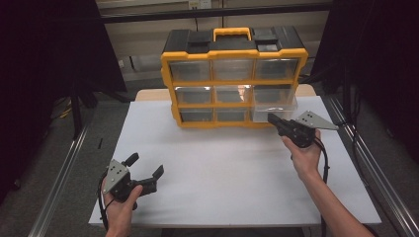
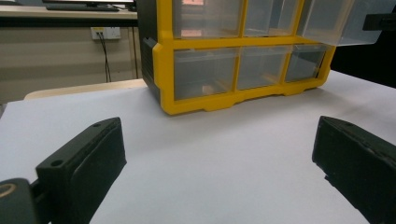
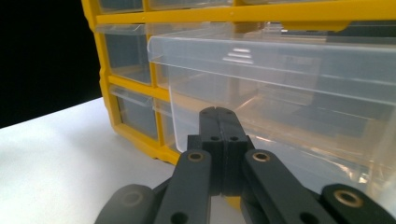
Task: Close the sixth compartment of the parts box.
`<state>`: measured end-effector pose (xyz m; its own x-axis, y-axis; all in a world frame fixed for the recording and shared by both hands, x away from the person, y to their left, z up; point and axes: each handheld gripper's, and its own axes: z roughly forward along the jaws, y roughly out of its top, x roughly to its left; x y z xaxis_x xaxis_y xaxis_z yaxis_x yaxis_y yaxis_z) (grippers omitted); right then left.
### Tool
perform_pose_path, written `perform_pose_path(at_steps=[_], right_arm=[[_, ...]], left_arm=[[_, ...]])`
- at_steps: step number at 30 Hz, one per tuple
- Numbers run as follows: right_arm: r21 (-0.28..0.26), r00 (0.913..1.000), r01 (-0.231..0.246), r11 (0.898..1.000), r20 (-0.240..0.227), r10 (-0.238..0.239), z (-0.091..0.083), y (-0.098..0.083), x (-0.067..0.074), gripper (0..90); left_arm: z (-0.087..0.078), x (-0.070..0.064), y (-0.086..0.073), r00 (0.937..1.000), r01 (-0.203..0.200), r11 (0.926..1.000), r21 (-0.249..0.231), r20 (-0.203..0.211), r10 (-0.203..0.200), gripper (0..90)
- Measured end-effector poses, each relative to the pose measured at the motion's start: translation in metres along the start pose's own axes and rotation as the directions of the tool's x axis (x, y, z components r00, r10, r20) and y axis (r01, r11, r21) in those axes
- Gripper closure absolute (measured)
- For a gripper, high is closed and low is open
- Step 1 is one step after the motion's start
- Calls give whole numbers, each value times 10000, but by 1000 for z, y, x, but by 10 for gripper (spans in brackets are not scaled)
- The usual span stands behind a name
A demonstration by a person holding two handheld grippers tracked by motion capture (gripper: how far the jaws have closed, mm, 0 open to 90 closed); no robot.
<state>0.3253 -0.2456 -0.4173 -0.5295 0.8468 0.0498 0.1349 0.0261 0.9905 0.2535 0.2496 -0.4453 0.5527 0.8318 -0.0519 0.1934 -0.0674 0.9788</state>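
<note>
Two grippers are at work before the yellow organizer point(image 1: 233, 79). Nearest me, well short of it on the white table point(image 1: 222, 168), the left gripper point(image 1: 146, 166) hovers with jaws spread wide. Farther in, the right gripper point(image 1: 272, 118) is pinched together on the clear drawer point(image 1: 274, 104), which juts from the organizer's middle-right slot.
</note>
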Motion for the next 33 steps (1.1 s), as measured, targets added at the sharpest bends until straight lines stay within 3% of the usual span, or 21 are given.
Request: perform_pose_path(at_steps=[7, 10, 14, 33], right_arm=[[-103, 9996, -119, 9999, 256, 122, -3, 4, -4, 900], [-83, 9997, -139, 9999, 215, 140, 0, 3, -5, 900], [-94, 9999, -82, 9999, 149, 83, 4, 5, -3, 900], [-242, 9998, -183, 9995, 116, 186, 16, 12, -2, 900]], left_arm=[[-1, 3, 0, 10000, -83, 9999, 81, -26, 83, 29], [1, 0, 0, 9997, 248, 9997, -8, -3, -248, 30], [1, 2, 0, 10000, 35, 9999, 154, 66, -36, 30], [1, 1, 0, 10000, 73, 9999, 76, 19, -74, 30]])
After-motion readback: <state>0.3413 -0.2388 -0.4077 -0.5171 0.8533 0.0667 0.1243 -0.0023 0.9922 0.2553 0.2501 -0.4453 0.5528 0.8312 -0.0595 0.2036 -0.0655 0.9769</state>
